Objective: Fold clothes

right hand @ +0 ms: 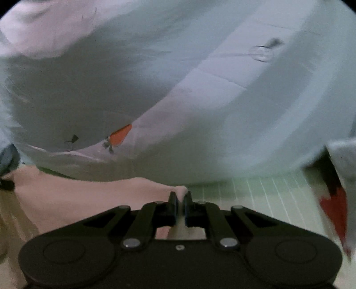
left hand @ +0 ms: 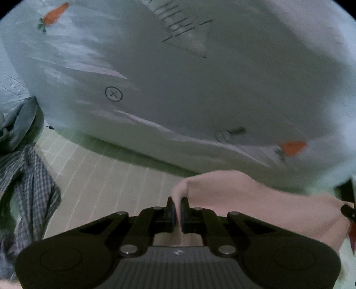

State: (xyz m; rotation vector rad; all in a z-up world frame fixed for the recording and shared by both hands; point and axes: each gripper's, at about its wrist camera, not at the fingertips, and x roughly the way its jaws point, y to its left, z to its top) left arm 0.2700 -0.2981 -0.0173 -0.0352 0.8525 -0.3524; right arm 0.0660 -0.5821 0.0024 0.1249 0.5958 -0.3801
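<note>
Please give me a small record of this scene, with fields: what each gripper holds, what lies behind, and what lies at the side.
left gripper: shut on the pink cloth, at one corner
right gripper: shut on the same pink cloth, at another corner
behind: white sheet with carrot prints
left side: checked garment, crumpled
surface: pale green tiled mat
fold state: not yet folded

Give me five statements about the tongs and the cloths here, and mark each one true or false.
1. The left tongs are shut on the pink cloth. True.
2. The right tongs hang wide open. False: they pinch a corner of the pink cloth.
3. The white sheet bears carrot prints. True.
4. A checked garment lies right of the left tongs. False: it lies on their left.
5. The surface below is plain black. False: it is pale green with white lines.
</note>
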